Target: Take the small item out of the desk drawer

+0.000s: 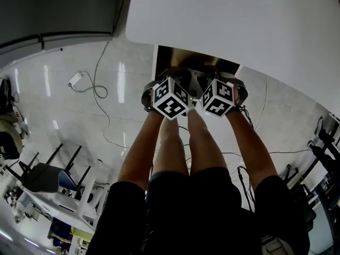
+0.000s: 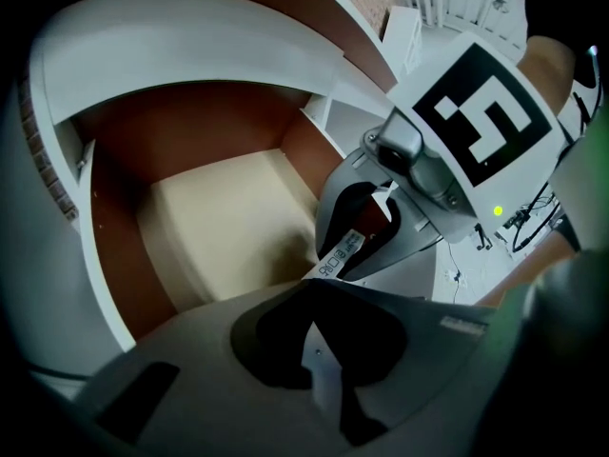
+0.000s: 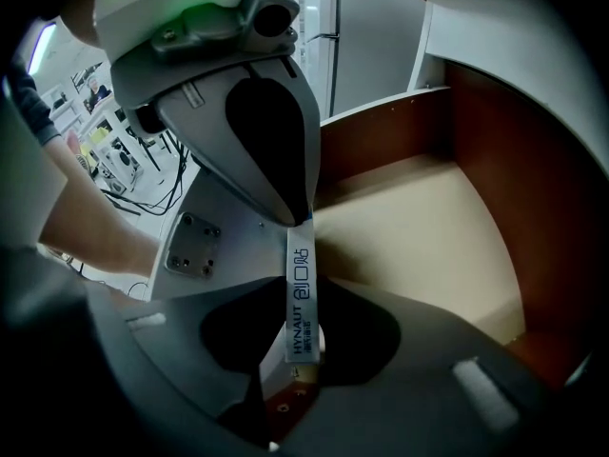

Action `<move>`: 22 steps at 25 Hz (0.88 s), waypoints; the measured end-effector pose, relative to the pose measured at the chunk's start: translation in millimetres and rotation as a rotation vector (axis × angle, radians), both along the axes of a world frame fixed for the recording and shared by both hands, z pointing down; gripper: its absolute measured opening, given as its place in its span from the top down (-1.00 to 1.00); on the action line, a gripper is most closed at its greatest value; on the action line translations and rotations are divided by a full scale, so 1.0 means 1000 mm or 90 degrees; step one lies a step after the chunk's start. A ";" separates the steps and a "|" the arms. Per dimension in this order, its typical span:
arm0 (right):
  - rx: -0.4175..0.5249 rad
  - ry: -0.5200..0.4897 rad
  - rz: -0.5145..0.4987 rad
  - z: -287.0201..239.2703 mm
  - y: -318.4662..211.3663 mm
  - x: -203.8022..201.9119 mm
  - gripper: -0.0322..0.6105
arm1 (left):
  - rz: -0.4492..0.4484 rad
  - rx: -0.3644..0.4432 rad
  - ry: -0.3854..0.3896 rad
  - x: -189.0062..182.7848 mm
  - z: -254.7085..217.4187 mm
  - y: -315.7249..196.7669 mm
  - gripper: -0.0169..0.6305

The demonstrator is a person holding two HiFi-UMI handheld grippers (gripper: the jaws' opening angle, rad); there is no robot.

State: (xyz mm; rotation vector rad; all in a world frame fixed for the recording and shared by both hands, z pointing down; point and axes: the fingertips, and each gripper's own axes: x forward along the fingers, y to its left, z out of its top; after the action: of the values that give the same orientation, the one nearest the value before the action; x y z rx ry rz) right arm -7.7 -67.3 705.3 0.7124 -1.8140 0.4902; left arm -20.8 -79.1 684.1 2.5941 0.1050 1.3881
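Left gripper (image 2: 312, 298) and right gripper (image 3: 306, 303) jaws both clamp the plaster strip (image 3: 301, 255); diverging pulls could tear it over the twelve-o'clock drawer (image 3: 419, 208).

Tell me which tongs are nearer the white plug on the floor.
Left. The plug lies on the floor left of the left tongs; the right tongs hang farther right, beyond them.

Dim fisheye views, floor (image 1: 64, 110) glare, dark blurred edges.
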 end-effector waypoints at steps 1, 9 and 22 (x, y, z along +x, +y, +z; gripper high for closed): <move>0.002 -0.001 0.004 -0.001 0.001 0.000 0.57 | -0.005 -0.002 0.002 -0.001 -0.001 0.000 0.95; 0.014 -0.009 0.043 -0.007 0.005 0.003 0.57 | -0.032 0.006 0.014 -0.007 -0.009 -0.006 0.95; 0.042 -0.048 0.137 -0.027 0.007 0.004 0.57 | -0.061 0.024 0.044 -0.010 -0.031 -0.008 0.95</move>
State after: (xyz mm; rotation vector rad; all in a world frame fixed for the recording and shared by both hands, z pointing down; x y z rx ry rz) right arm -4.1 -60.7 678.7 0.9524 -1.8398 0.6079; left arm -31.0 -87.4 652.9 2.6404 -0.0342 1.2806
